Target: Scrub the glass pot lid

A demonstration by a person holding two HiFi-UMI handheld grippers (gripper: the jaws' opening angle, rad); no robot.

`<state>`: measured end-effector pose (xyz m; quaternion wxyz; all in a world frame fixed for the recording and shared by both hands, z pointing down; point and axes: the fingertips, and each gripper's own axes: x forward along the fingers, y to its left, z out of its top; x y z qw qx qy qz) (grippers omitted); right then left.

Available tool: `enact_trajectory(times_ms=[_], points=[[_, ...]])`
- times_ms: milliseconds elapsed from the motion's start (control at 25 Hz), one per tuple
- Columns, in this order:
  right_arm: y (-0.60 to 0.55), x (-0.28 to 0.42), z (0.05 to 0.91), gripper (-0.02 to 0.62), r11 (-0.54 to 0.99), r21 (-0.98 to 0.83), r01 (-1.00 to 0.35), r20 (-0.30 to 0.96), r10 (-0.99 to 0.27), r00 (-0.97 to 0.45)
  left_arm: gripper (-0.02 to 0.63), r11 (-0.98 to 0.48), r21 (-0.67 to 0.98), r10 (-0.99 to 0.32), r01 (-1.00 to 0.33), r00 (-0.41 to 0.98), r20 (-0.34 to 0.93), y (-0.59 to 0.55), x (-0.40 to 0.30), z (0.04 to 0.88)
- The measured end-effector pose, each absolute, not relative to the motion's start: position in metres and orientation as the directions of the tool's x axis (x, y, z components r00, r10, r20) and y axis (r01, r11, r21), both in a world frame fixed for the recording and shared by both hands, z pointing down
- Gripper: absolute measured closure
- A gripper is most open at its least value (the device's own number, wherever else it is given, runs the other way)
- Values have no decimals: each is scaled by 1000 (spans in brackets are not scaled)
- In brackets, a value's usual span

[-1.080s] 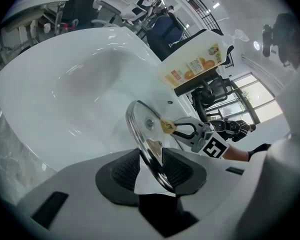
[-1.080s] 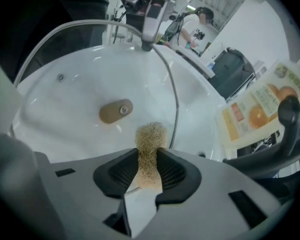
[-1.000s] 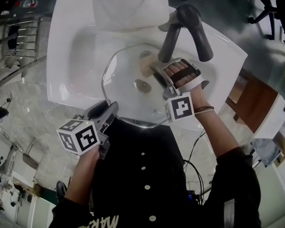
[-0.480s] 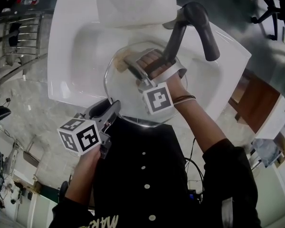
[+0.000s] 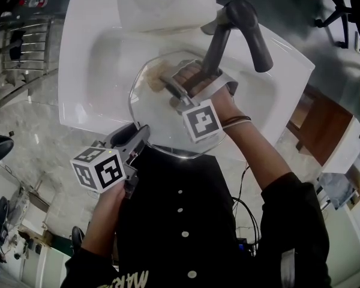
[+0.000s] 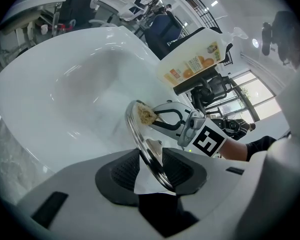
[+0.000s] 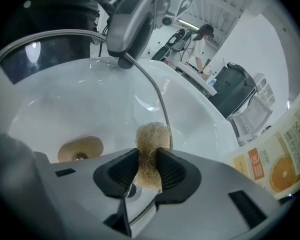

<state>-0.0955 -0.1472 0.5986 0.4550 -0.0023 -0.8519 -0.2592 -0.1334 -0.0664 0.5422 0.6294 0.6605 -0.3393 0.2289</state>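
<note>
Glass lid, held tilted over the white sink, in front of the grey tap. We see the left gripper angled downward, its jaws clamped on the lid's near rim. The right gripper, jaws closed on a tan scrubbing pad, sets it against the glass near the far rim. A white bottle stands behind the sink.

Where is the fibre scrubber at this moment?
In the head view the fibre scrubber, held by the right gripper, touches the glass lid near its far left rim, over the white sink.
</note>
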Motion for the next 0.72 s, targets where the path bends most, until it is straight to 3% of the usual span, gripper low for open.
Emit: enact_trajectory(times_ms=[720], points=[[-98,-7,611,469,862,297,411,891,-95,-445,445,20,667,-183,-744,654,734,-68,-133,541]])
